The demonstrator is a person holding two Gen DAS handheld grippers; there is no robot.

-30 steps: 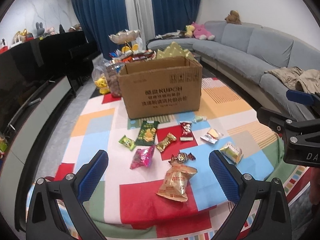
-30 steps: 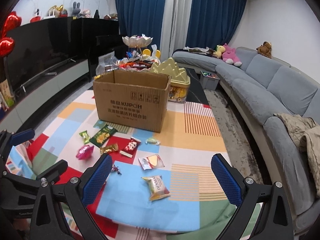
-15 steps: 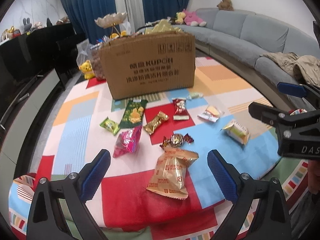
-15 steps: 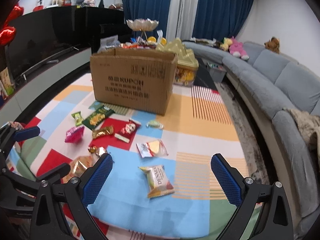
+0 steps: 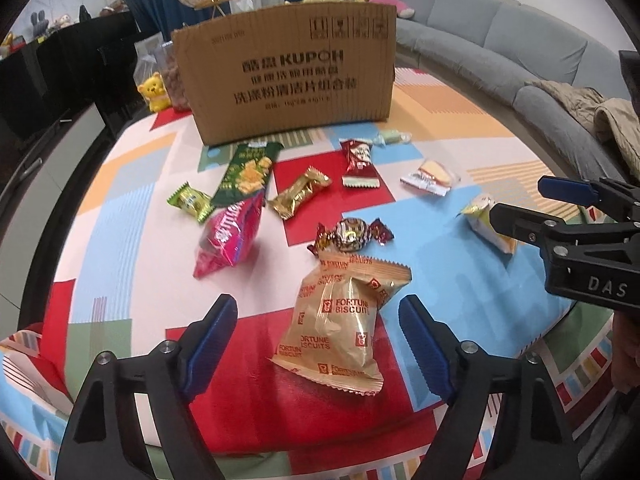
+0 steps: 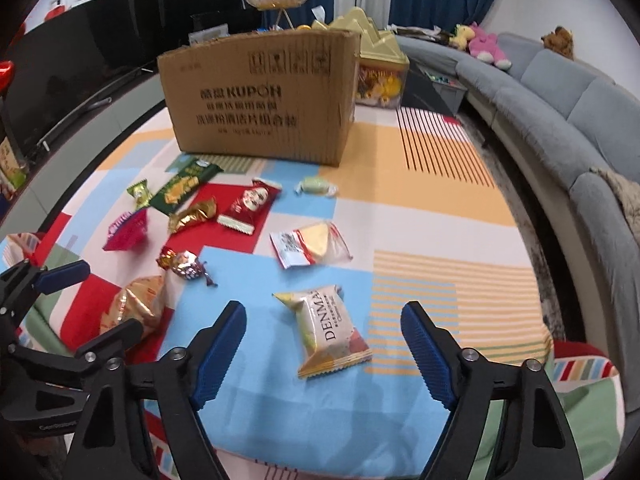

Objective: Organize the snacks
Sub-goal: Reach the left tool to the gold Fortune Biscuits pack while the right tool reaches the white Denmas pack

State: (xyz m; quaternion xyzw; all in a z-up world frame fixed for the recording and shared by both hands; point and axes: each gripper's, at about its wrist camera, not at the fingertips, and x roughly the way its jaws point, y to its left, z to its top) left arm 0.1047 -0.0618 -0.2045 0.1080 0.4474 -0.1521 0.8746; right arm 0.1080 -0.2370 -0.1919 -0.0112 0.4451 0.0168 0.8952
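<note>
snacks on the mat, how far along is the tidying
Nothing looks packed yet: ten or so snacks lie loose before the cardboard box. Nothing is in hand; the open left tool frames the Fortune Biscuits bag, and the open right tool frames the Denmark packet. All pickups remain.

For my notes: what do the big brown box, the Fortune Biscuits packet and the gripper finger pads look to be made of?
Brown box: corrugated cardboard, matte; fine ribbing shows through its printed face.
Fortune Biscuits packet: thin plastic or foil film, glossy gold; it crinkles, catches highlights and has serrated sealed ends.
Finger pads: blue, finely ribbed, probably rubber or soft plastic, on black arms that look like hard plastic; I can't confirm either.
</note>
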